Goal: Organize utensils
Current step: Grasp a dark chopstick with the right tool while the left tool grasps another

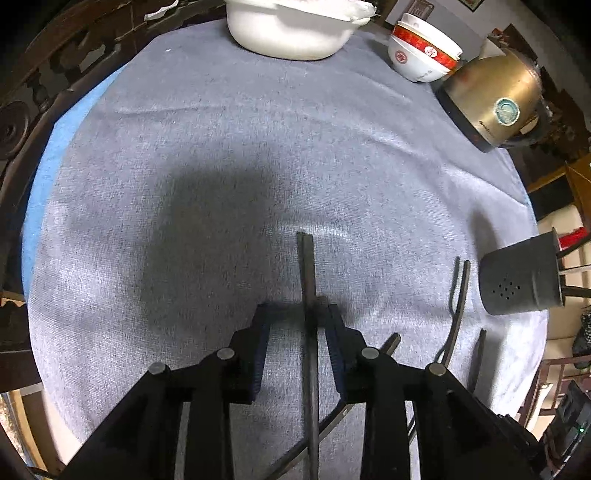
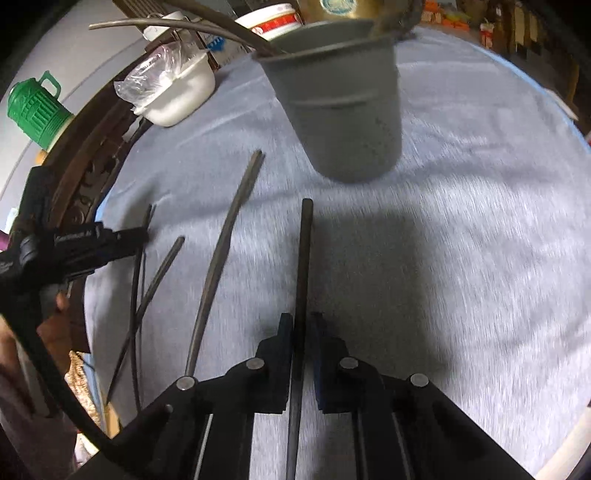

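Lying between the fingers of the left hand-held gripper [image 1: 297,308] is a pair of dark chopsticks [image 1: 307,280], which is resting close against the right finger while a gap is showing on the left, so this gripper is standing spread around the pair rather than pinching it. That pair is running straight ahead along the gripper's own axis, with its squared ends pointing away across the grey cloth of the counter [image 1: 207,155]. More loose chopsticks [image 1: 458,310] are lying to the right, pointing roughly the same way.

The right hand-held gripper [image 2: 301,321] is pinching a single dark chopstick [image 2: 304,258] between nearly closed fingers; the stick is pointing forward toward a grey holder [image 2: 343,110], which is standing just beyond its tip with several chopsticks [image 2: 177,26] leaning out of its rim to the left. A white tub [image 2: 181,96] is sitting farther left, holding crumpled clear plastic.
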A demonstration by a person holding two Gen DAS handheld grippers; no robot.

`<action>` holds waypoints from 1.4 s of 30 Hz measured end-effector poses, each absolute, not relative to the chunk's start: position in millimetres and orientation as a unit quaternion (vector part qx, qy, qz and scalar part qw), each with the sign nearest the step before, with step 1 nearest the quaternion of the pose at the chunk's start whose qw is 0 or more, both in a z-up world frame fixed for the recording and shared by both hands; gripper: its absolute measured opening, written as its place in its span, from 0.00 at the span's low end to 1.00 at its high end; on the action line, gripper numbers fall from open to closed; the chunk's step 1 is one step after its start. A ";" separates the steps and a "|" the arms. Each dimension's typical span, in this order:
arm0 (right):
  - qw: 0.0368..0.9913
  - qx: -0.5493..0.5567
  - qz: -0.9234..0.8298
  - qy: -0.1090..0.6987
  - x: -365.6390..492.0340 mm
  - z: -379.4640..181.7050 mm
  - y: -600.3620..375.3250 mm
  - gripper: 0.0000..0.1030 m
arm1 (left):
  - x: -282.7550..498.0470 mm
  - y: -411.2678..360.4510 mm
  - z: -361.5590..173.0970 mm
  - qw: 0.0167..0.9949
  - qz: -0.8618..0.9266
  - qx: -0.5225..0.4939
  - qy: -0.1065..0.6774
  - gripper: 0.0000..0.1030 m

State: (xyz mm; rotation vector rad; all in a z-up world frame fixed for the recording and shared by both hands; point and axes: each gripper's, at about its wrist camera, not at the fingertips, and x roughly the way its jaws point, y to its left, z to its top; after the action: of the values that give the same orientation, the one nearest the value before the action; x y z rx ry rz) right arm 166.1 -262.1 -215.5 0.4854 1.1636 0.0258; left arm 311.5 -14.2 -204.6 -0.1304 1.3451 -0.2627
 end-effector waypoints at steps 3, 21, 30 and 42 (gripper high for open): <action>0.804 0.240 0.003 0.544 173.5 -215.2 -266.3 0.14 | 319.5 -26.2 -206.2 0.769 -0.108 -0.059 0.627 0.30; 0.814 0.208 -0.029 0.541 208.3 -214.1 -268.8 0.09 | 317.2 -14.5 -211.7 0.766 -0.124 -0.077 0.626 0.07; 0.795 0.206 -0.022 0.570 193.4 -213.8 -277.4 0.09 | 301.8 -5.2 -212.3 0.754 -0.130 -0.059 0.641 0.09; 0.802 0.158 -0.024 0.576 205.3 -210.3 -262.3 0.09 | 318.1 -20.4 -211.2 0.763 -0.116 -0.052 0.634 0.07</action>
State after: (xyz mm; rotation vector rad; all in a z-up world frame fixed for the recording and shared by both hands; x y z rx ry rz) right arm 205.3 -262.3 -210.3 0.3387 1.2350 -0.0512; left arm 318.1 -20.4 -211.2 -0.1125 1.3787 -0.2522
